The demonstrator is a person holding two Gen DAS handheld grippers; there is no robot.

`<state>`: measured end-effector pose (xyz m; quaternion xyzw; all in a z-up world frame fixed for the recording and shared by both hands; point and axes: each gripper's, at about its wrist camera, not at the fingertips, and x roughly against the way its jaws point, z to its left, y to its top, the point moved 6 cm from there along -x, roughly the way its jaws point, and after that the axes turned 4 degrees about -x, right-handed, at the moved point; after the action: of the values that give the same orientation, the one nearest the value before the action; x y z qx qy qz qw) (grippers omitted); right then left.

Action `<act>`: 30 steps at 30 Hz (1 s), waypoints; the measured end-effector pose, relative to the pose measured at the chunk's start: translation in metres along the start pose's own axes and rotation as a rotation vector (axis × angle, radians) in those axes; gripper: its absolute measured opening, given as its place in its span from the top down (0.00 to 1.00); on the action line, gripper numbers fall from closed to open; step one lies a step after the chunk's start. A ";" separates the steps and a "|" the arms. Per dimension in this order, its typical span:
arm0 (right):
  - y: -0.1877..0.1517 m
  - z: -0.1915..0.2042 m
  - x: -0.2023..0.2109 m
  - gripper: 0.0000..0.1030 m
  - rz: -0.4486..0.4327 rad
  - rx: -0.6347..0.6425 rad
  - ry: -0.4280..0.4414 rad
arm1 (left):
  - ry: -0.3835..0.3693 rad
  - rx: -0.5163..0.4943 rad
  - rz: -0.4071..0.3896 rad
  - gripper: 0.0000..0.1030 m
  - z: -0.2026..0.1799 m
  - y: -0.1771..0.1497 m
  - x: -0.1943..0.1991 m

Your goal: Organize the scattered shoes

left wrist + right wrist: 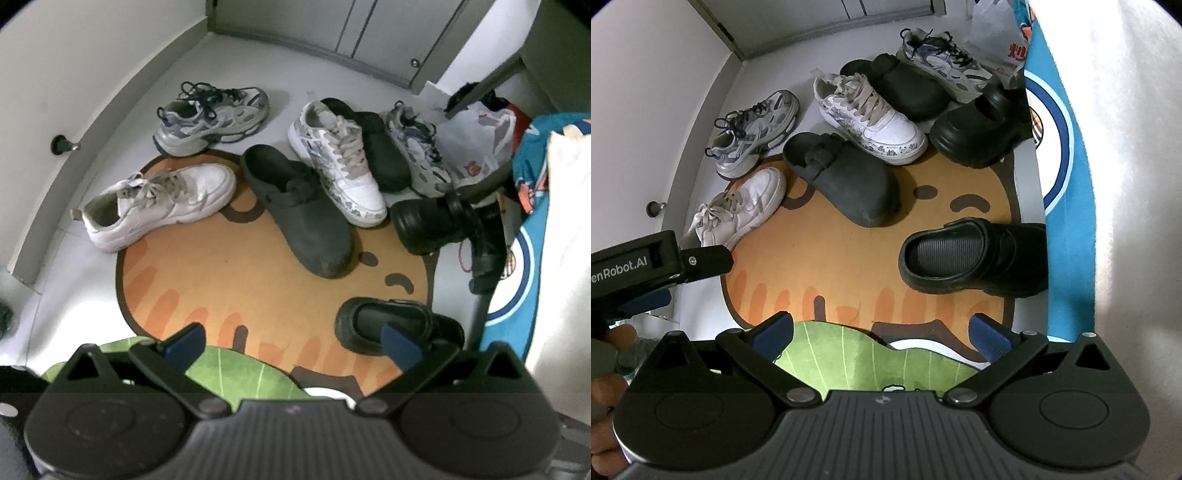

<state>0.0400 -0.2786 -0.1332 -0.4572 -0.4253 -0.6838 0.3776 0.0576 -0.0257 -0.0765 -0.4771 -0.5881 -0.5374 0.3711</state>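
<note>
White letters reading "enRobot.AI" stand on the black body of the left gripper point(646, 291), at the left edge of the right wrist view; the start of the word is cut off by the picture's edge. Far from that gripper, at the top right of the same view, a white plastic bag point(993, 37) carries red printed characters along its right side, partly hidden by a blue cloth point(1067, 184); they cannot be read with certainty. In the left wrist view the same bag point(476, 144) shows a small red print low on its side, too blurred to read. No lettering can be made out on any shoe.
</note>
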 end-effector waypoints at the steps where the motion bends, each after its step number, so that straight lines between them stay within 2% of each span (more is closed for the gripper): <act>1: 0.000 0.000 -0.001 0.00 -0.004 0.001 0.004 | -0.001 -0.003 -0.001 0.01 -0.001 0.000 0.000; 3: 0.001 -0.001 -0.003 0.00 -0.007 -0.001 0.011 | 0.009 -0.031 -0.028 0.01 -0.016 0.007 -0.007; 11: 0.010 -0.004 0.000 0.00 -0.070 -0.011 0.012 | 0.042 -0.088 -0.141 0.04 -0.023 0.033 -0.008; 16: 0.015 -0.006 0.006 0.00 -0.120 -0.035 0.073 | 0.050 -0.084 -0.120 0.04 -0.022 0.036 -0.018; 21: 0.011 0.004 0.012 0.00 -0.148 0.012 0.133 | 0.035 -0.095 -0.093 0.04 -0.018 0.040 -0.023; 26: 0.009 0.011 0.015 0.00 -0.150 0.026 0.207 | -0.035 -0.072 -0.160 0.04 -0.013 0.051 -0.017; 30: 0.018 0.012 0.016 0.00 -0.134 0.019 0.284 | -0.043 -0.126 -0.174 0.04 -0.004 0.057 -0.019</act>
<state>0.0554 -0.2759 -0.1109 -0.3231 -0.4034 -0.7611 0.3919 0.1170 -0.0346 -0.0782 -0.4580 -0.6003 -0.5929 0.2798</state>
